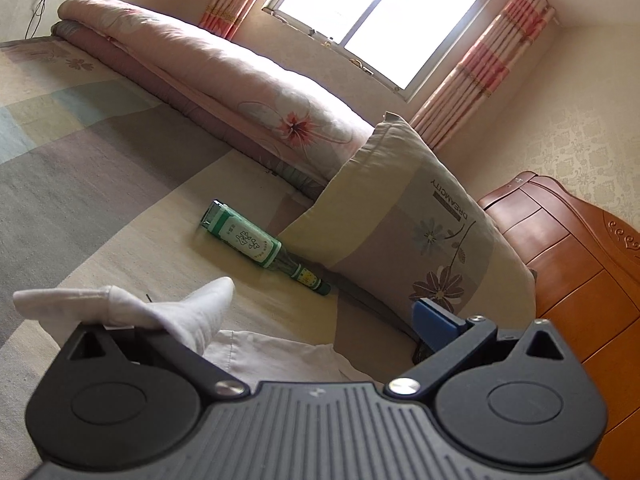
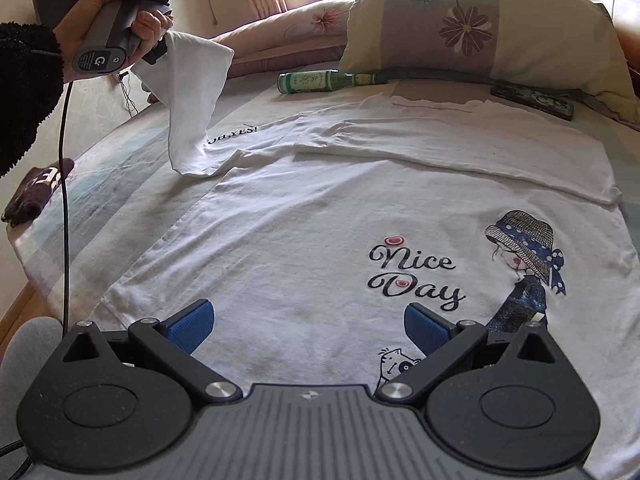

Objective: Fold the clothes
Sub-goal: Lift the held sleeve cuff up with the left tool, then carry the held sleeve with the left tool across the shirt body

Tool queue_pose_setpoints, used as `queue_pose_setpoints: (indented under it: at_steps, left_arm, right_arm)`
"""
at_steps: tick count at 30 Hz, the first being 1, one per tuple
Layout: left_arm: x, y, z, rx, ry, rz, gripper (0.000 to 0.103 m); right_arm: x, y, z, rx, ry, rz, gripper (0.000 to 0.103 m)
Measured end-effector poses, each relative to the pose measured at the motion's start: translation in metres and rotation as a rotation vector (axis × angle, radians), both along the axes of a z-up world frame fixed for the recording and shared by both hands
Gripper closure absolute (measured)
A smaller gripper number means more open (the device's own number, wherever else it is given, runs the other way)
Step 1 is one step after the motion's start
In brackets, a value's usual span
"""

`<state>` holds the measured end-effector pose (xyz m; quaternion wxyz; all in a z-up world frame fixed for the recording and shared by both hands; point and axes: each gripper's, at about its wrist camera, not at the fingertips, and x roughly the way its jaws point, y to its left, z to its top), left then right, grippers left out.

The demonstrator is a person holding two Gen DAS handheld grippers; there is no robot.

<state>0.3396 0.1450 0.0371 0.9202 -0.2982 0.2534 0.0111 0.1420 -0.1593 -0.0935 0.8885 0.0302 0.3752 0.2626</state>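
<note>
A white T-shirt (image 2: 304, 216) printed "Nice Day" with a girl in a hat lies flat on the bed, its far side folded over. My right gripper (image 2: 306, 326) is open and empty, low over the shirt's near part. My left gripper (image 1: 288, 320) stands open in its own view: its right blue pad (image 1: 434, 322) is bare, and the white sleeve (image 1: 160, 312) drapes over its left finger. In the right wrist view the left gripper (image 2: 156, 46) is high at the far left, and the sleeve (image 2: 192, 96) hangs from it. Whether the sleeve is pinched is unclear.
A green glass bottle (image 2: 324, 80) lies on the sheet beyond the shirt, by a flowered pillow (image 2: 472, 24). A dark phone-like object (image 2: 532, 100) lies right of it. A dark garment (image 2: 36, 192) sits at the bed's left edge. A rolled pink quilt (image 1: 224, 80) and wooden headboard (image 1: 580, 264) border the bed.
</note>
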Motion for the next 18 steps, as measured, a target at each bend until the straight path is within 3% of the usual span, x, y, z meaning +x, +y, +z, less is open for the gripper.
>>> queue_pose_setpoints:
  at_steps: [10, 18]
  left_arm:
    - [0.025, -0.047, 0.003, 0.033, 0.009, -0.047, 0.001]
    - [0.045, -0.085, 0.002, 0.059, 0.03, -0.107, 0.001]
  right_arm:
    - [-0.002, -0.013, 0.004, -0.01, -0.014, -0.017, 0.0]
    - [-0.002, -0.023, -0.001, -0.064, 0.042, -0.019, 0.0]
